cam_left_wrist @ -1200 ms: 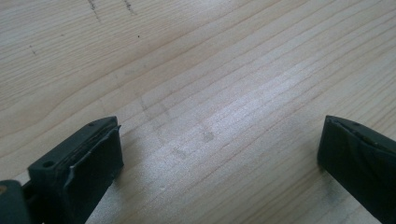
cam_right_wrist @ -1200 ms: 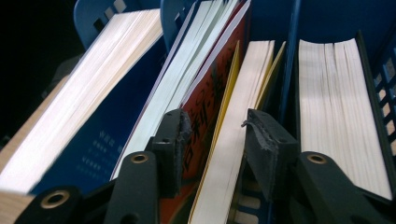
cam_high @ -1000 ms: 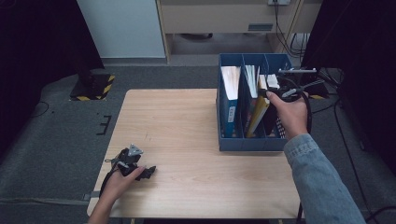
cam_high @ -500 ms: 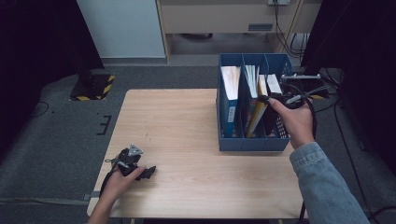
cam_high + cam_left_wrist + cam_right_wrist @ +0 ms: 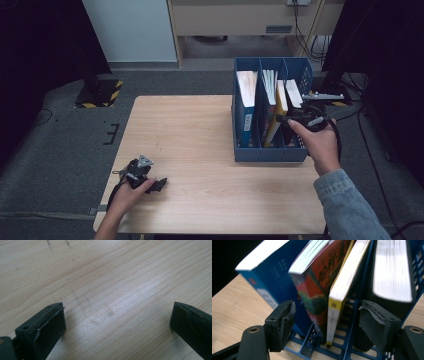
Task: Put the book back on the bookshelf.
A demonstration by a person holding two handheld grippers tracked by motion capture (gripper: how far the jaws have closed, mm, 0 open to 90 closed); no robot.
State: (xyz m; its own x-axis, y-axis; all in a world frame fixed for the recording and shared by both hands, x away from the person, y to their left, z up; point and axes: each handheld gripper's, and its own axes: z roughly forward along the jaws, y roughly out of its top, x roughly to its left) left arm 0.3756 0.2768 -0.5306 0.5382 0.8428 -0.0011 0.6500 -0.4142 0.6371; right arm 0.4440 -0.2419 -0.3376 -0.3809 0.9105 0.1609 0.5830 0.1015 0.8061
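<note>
Now right hand-held gripper (image 5: 325,322) hovering wide, jaws straddling yellow book (image 5: 344,287) and red book (image 5: 322,282) in blue rack (image 5: 270,152); risking pinching both. Left hand-held gripper (image 5: 117,325) resting wide on counter (image 5: 200,135).

Right gripper (image 5: 300,119) drawn back toward the rack's (image 5: 270,154) near end (jaws apart), lower than before

The red book (image 5: 322,277) in the middle slot of the blue rack (image 5: 352,340) bears large yellow characters on its cover, too blurred and cut off to read. The blue book (image 5: 269,282) at left carries faint rows of print and a pale label, neither legible.
</note>
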